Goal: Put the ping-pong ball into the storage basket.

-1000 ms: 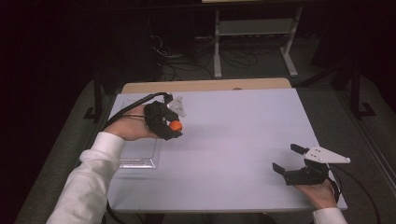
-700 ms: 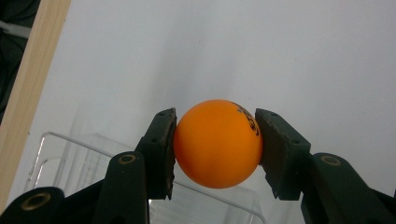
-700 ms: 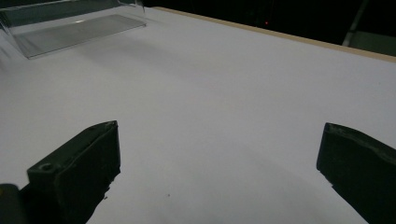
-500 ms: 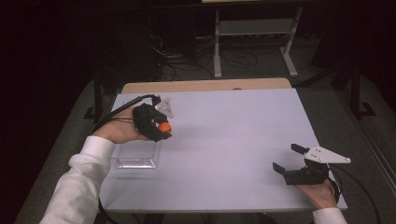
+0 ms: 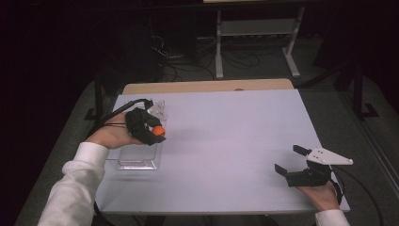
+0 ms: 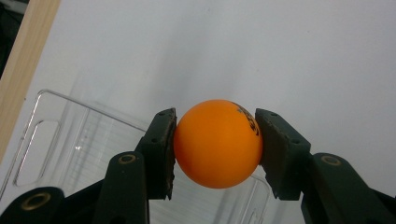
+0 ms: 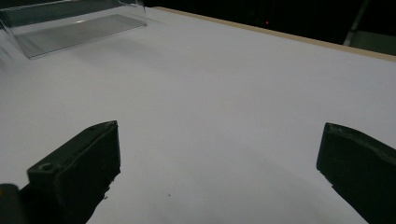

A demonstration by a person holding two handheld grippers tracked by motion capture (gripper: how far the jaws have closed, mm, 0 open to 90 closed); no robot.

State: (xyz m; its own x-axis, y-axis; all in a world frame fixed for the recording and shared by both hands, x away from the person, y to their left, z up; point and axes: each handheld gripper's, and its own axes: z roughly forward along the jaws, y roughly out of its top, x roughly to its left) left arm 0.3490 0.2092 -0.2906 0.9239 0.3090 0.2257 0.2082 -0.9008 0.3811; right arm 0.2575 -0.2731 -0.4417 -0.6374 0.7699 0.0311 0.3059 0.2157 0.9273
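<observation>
1. Resting low on the near right of the tabletop (image 5: 226,141), the right gripper (image 5: 294,162) is kept well apart from the work; its jaws are spread wide and nothing is held between them, as if it were parked until needed.
2. Farther off, on the left, an orange ball (image 6: 218,142) is clamped between the closed jaws of the left gripper (image 5: 157,132), the pads being pressed on its two sides so that it cannot roll free while carried.
3. The ball is held above the far end of a clear plastic tray (image 5: 136,157) on the tabletop, probably so that it can be lowered in.
4. Compared with a second ago, the left gripper and ball have been shifted leftward toward the tray; the right gripper has not been moved.
</observation>
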